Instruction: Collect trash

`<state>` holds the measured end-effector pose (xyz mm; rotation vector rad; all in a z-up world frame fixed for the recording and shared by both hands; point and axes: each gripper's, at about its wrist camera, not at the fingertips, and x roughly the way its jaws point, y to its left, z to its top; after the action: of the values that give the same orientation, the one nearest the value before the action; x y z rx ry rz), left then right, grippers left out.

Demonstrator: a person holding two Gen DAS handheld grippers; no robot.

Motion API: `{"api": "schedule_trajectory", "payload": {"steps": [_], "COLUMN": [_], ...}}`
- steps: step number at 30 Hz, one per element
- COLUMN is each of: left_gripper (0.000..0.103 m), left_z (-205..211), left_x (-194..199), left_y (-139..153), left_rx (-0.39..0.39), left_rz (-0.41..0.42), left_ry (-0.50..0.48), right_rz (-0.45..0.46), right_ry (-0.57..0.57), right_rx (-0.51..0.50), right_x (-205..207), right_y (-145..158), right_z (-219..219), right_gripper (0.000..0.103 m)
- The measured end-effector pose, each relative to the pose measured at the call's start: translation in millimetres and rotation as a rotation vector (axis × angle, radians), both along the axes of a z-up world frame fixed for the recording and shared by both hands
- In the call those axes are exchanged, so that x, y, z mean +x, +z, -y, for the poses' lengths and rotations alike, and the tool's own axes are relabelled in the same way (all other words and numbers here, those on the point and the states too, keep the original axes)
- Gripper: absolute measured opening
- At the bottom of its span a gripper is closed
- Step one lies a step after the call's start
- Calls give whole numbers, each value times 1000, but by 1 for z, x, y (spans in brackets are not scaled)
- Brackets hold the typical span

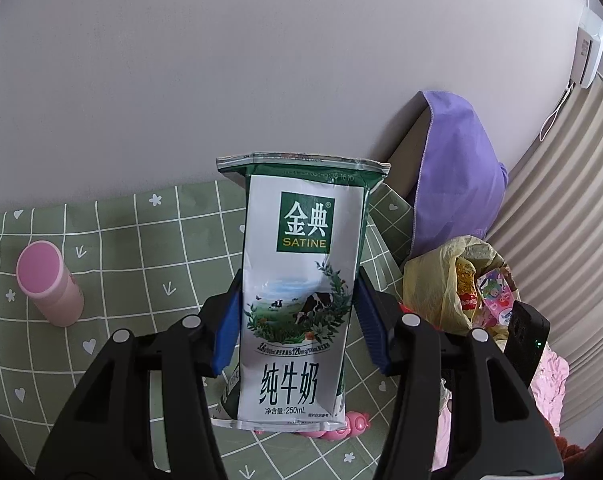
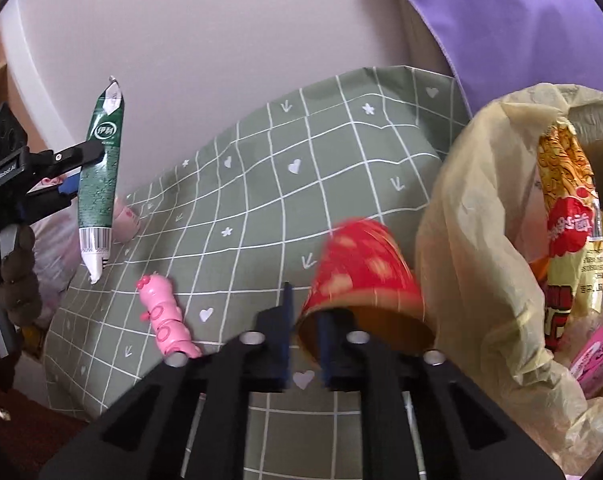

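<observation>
1. My left gripper (image 1: 297,320): blue fingers (image 1: 226,330) are clamped on both sides of the flattened Satine milk carton (image 1: 301,292). I hold it upright, clear of the worktop (image 1: 113,240).
2. My right gripper (image 2: 303,334): fingers pinched nearly together. One finger (image 2: 324,344) sits inside the mouth of the red paper cup (image 2: 365,276) and the other outside, so the cup's rim is nipped between them. The cup lies tipped on its side and is blurred.
3. Just right of the cup: the yellow trash bag (image 2: 473,240), open, with snack wrappers (image 2: 569,216) inside. Cup touches or nearly touches the bag; I can't tell which.
4. Left of my right fingers: a pink caterpillar toy (image 2: 165,316) lies on the green grid cloth.
5. Far left in the left wrist view: a pink bottle (image 1: 49,288) stands on the cloth.
6. Behind the bag: purple fabric (image 1: 457,172) draped against the wall.
</observation>
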<state>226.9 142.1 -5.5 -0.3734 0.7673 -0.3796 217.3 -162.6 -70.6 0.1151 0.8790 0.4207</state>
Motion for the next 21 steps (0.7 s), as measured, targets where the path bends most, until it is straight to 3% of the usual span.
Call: {"api": "schedule_trajectory", "payload": {"steps": [9,15,21], "left_gripper": [49,49,49], "left_z": [25,63,140], "left_x": [4,9,19], "left_y": [5,47,88], "left_rx": [45,24,-54], "left_rz": [16,145,269], "left_ry": [-55,-121,-294], "right_rz": [168,303,427], "right_ry": [30,-19,-172], "right_rx": [-18,-39,-151], "right_x": [-20,-46,-77], "right_y": [50,98,139], "right_z": [4,27,80], "right_gripper": [5,5,5]}}
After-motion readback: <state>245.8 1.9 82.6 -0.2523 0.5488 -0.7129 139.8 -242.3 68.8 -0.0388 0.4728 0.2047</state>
